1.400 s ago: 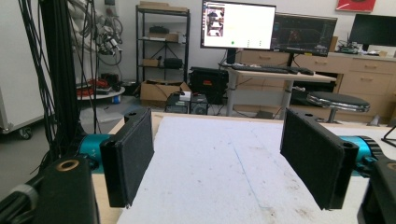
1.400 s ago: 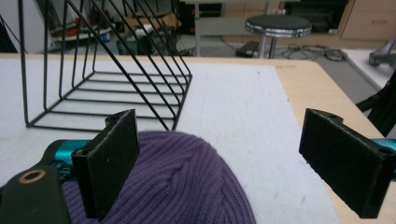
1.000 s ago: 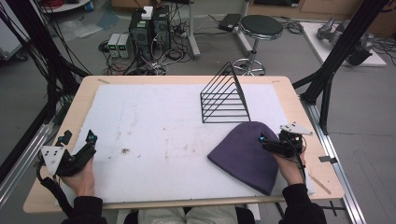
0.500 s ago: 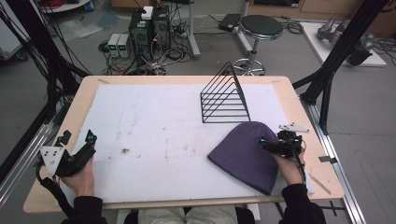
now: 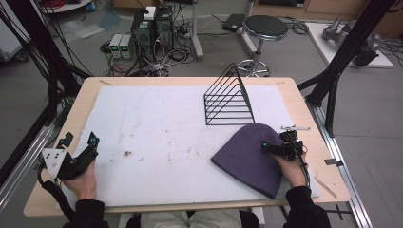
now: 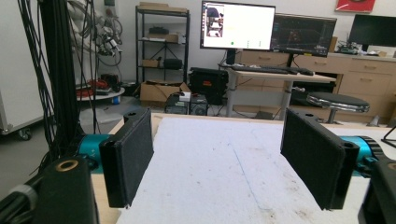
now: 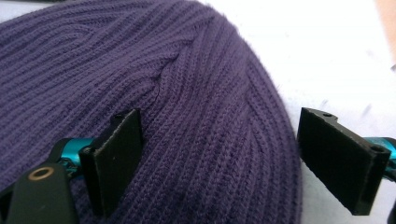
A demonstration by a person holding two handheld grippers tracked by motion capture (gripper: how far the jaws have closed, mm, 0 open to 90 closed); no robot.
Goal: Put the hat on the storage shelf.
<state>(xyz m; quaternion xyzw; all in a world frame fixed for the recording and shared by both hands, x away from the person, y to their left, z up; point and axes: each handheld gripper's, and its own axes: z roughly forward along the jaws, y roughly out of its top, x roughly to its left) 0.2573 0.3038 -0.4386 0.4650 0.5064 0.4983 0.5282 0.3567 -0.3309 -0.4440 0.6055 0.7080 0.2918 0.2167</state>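
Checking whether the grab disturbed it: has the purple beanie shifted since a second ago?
No. The purple beanie lies in the same spot just below the black wire rack.

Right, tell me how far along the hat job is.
Barely started. Done: the right gripper has reached the purple beanie, its jaws straddling the edge and just beginning to close. In hand: that grasp; pads not yet pressing. Left: lifting or moving it; the left gripper waits open.

beanie (image 5: 249,156): purple ribbed knit cloth, matt | rack (image 5: 228,100): black metal wire | worktop (image 5: 190,83): pale wood, white fuzzy mat (image 5: 157,128)
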